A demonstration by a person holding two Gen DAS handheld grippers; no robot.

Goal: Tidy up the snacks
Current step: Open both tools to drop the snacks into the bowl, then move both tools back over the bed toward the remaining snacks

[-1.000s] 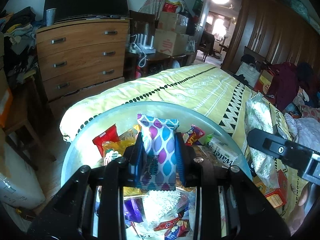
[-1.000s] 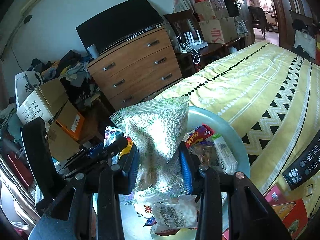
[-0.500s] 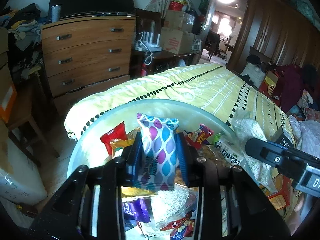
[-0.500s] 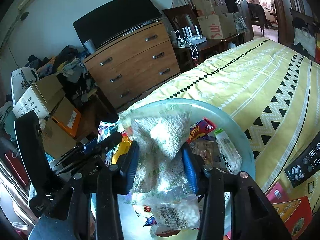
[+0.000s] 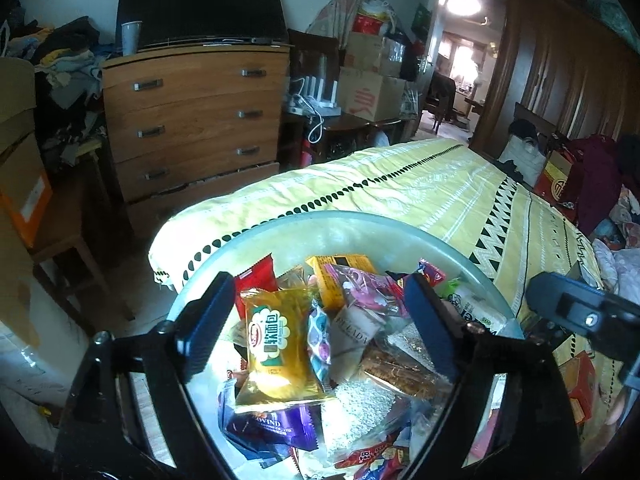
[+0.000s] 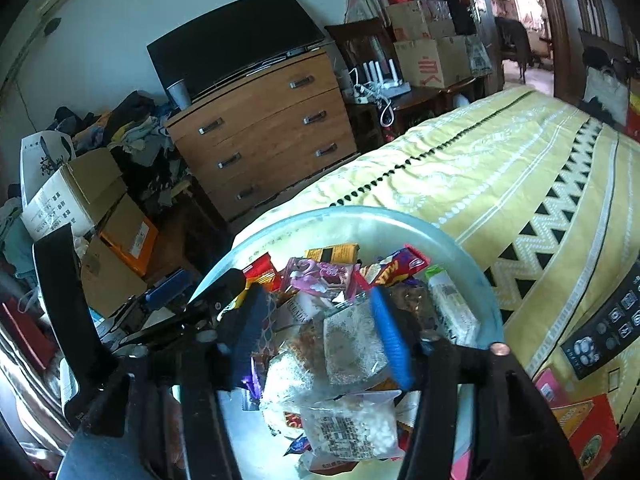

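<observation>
The dresser (image 5: 192, 120) stood at the far left, beyond the foot of the bed (image 5: 420, 196). The round bowl (image 5: 360, 226) sat on the bed and held the snacks. The left gripper (image 5: 320, 316) hung over the bowl, its fingers (image 5: 204, 320) spreading apart and released; the patterned packet (image 5: 319, 340) lay loose between them, beside the yellow packet (image 5: 276, 344). The right gripper (image 6: 320, 332) hung over the same bowl, its fingers (image 6: 390, 336) also spreading; the bag of white pellets (image 6: 348, 344) lay on the pile between them, apparently released. A remote control (image 6: 604, 320) lay on the bed at far right.
</observation>
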